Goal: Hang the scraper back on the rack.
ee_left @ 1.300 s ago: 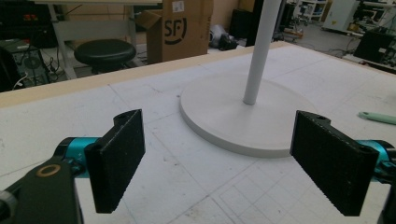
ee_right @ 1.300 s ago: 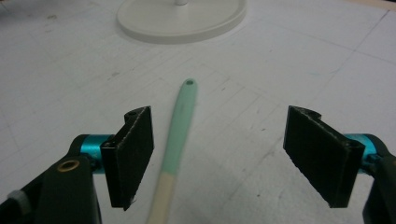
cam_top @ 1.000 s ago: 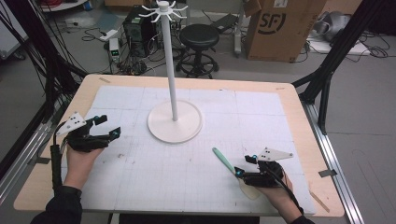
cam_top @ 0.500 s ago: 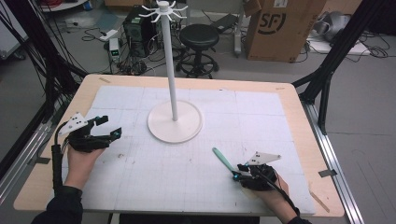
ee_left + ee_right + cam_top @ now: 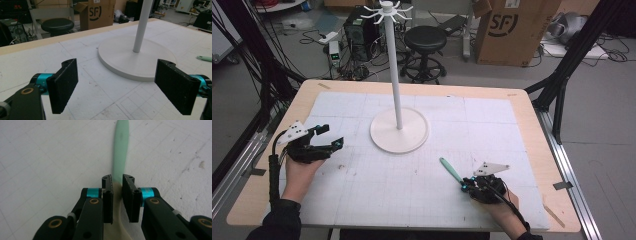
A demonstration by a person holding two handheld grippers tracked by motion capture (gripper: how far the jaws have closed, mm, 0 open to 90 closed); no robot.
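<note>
1. White stand (image 5: 399,131) sits mid-mat (image 5: 492,125); everything below is placed relative to it.
2. Left gripper (image 5: 326,137) is left of the stand's base, jaws spread wide with nothing between them; the base shows through the gap.
3. Right gripper (image 5: 464,184) is in front and right of the stand, jaws pinching a green handle (image 5: 120,150).
4. The handle lies flat on the mat, its free end pointing toward the base.
</note>
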